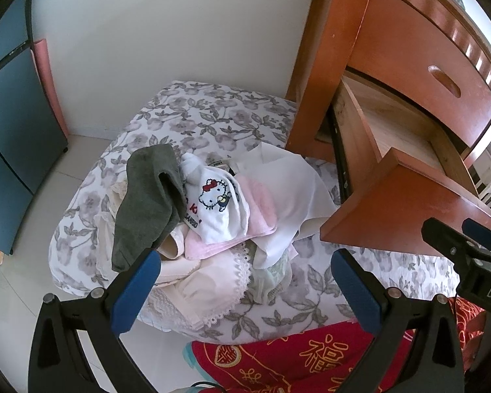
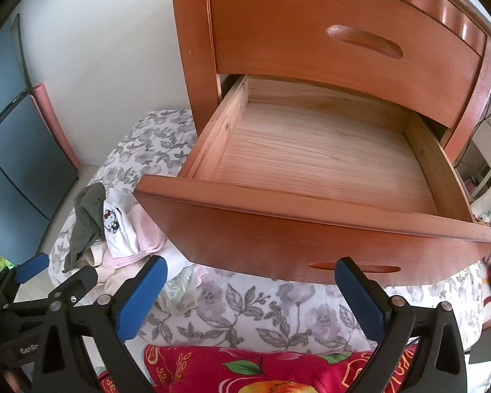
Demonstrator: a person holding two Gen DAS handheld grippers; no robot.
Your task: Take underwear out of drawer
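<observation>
A heap of underwear (image 1: pixel 212 216) lies on the floral bedding, topped by a grey-green piece (image 1: pixel 147 203), a white cartoon-cat piece (image 1: pixel 216 203) and pink and lace ones. My left gripper (image 1: pixel 245 262) hangs open just above the heap's near side, holding nothing. The wooden nightstand's lower drawer (image 2: pixel 311 163) is pulled out and its pale inside is bare. Open and empty, my right gripper (image 2: pixel 250 270) hovers in front of the drawer's front panel (image 2: pixel 278 242). The same heap (image 2: pixel 114 235) shows to the left in the right wrist view.
The upper drawer (image 2: pixel 343 39) is shut. A blue cabinet (image 1: pixel 13 124) stands at the left wall with a pink roll (image 1: pixel 49 82) beside it. A red patterned cloth (image 1: pixel 294 360) covers the near bedding. A white rack (image 2: pixel 487 163) stands at the right.
</observation>
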